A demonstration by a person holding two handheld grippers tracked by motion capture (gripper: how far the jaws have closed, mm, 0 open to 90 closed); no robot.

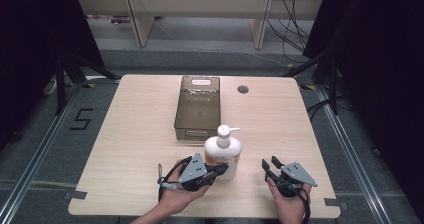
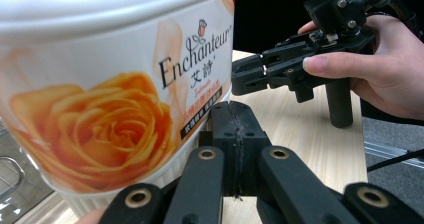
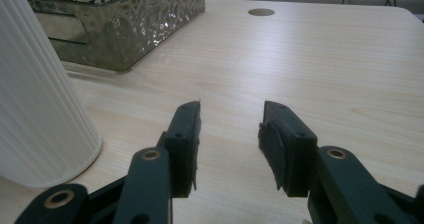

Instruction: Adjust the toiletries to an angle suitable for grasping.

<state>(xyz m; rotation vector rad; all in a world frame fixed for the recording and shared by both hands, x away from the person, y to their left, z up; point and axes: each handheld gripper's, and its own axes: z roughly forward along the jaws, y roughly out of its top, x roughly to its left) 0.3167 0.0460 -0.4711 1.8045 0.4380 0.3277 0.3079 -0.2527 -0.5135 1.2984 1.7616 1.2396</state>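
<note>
A white pump bottle [image 1: 223,153] of lotion with an orange rose on it stood upright near the front of the table [image 1: 125,149], just in front of a see-through brown bin [image 1: 197,109]. The left gripper [image 1: 218,170] sat low beside the bottle with its tip right at the bottle's base, and in the left gripper view its jaws were pressed together with nothing between them, the bottle [image 2: 110,84] rising just behind them. The right gripper [image 1: 270,164] waited a little way off to the bottle's right, resting above bare wood, and its jaws stood apart with nothing in them. The job looked like it was only starting: the bottle had not been picked up yet, and it was probably meant to go into the bin. For that, the left gripper would have to spread its jaws and close around the bottle's body, or the right one would have to come across. The bottle was tall and smooth, so it might tip or slip if grabbed too low. A small round hole [image 1: 243,89] in the table lay far back, out of the way.
</note>
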